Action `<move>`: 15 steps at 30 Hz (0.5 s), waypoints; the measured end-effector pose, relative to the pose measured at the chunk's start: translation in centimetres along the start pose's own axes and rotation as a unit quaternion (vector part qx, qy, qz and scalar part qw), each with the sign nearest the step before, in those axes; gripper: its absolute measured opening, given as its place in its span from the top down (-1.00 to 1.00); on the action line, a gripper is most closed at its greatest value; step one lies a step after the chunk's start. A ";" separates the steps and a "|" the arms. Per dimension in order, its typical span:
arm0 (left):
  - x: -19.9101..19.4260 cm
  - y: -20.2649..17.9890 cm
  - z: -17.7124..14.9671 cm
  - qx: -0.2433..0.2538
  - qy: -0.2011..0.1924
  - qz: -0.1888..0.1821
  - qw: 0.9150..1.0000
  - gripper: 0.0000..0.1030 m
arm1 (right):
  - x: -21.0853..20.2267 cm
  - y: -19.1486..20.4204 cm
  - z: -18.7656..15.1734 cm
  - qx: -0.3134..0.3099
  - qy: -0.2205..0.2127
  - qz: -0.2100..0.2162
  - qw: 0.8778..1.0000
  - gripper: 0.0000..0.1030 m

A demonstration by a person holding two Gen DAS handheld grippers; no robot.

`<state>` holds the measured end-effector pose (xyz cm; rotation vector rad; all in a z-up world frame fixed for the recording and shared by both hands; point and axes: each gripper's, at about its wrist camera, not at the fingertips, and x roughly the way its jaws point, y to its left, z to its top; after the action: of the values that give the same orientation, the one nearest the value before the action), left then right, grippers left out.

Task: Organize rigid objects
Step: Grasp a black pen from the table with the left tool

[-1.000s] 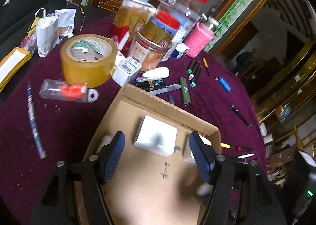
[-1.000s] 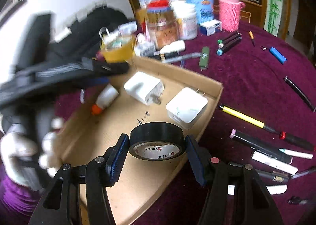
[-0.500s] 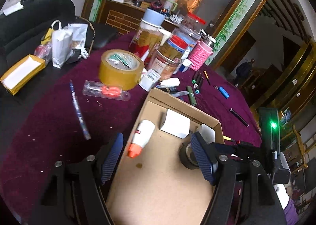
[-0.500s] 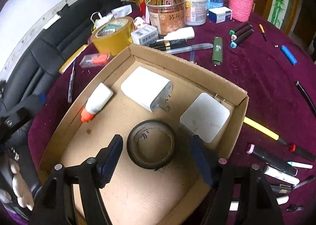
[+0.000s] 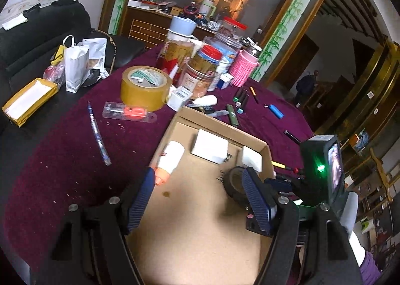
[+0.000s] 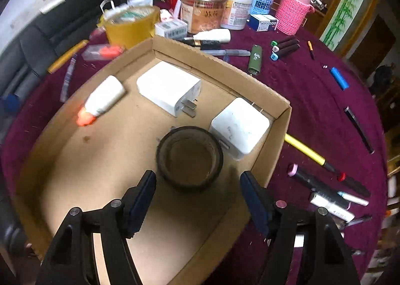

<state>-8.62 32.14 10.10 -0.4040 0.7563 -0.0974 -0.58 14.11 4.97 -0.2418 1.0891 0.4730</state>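
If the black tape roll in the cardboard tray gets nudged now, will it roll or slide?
The black tape roll lies flat on its side on the cardboard tray, so it would probably slide rather than roll. It sits close to the white charger, so a push that way would likely shift both. It looks rigid and fairly light.

1. Cardboard tray (image 6: pixel 271 98): one.
2. White chargers: two, one (image 6: pixel 168 87) at 11 o'clock from the tape, one (image 6: pixel 240 127) at 2 o'clock.
3. Black tape roll (image 6: pixel 189 158): one.
4. Glue bottle (image 6: pixel 103 98): one.
5. Yellow tape roll (image 5: pixel 145 87): one.
6. Capped markers (image 6: pixel 285 48) at 1 o'clock: three.
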 end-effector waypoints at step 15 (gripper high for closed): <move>0.6 -8.7 -2.7 0.089 0.023 -0.020 0.996 -0.52 | -14.5 -16.1 -9.6 0.138 -0.301 -0.185 0.926 -0.99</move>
<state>-9.52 23.18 11.31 -0.2474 0.7786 -0.2105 -5.93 -7.61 12.95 -0.0397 0.4768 0.0360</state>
